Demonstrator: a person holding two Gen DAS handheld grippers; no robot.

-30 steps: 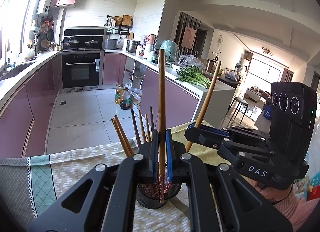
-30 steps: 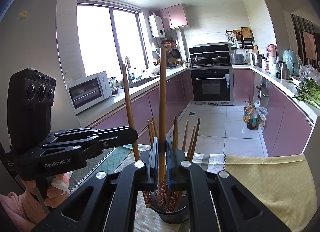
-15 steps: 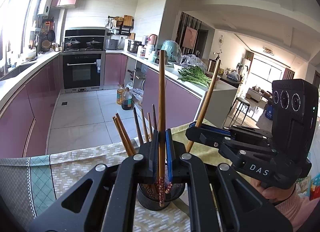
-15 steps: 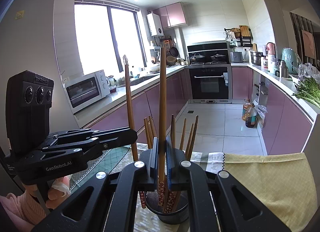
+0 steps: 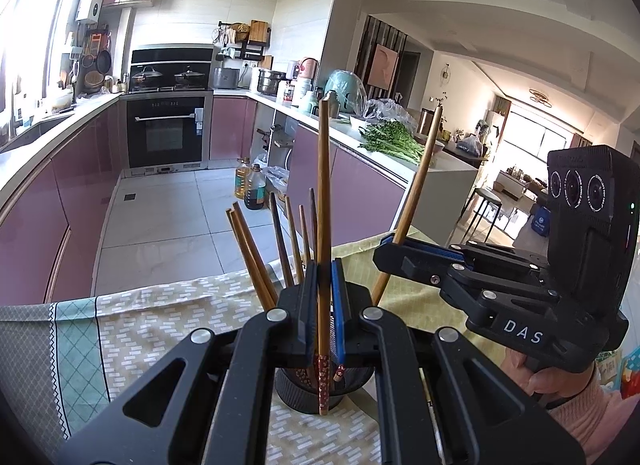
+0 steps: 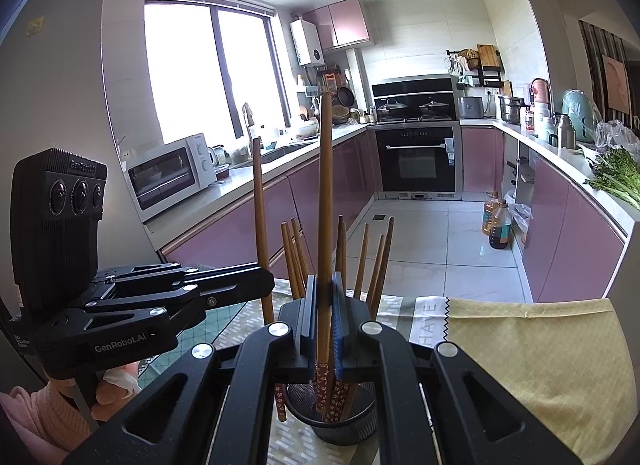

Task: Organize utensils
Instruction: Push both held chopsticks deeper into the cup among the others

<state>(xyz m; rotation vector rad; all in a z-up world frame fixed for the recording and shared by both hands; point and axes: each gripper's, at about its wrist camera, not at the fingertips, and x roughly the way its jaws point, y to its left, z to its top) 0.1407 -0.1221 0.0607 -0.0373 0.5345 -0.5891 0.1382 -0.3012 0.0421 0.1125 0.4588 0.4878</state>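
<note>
While clamped, one chopstick [image 5: 323,201] per tool, upright above mesh holder [image 6: 344,423].

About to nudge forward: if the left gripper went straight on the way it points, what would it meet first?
Probably the black holder just below the left gripper, or the chopsticks standing in it. The gripper is shut on one chopstick. Depth is hard to judge.

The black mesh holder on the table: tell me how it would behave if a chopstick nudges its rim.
The mesh holder looks light and small-footed, so a sideways nudge would probably slide or tip it. The chopsticks inside lean outward well above its rim, likely making it top-heavy. It sits on a tablecloth, which may grip it somewhat or bunch under it.
</note>
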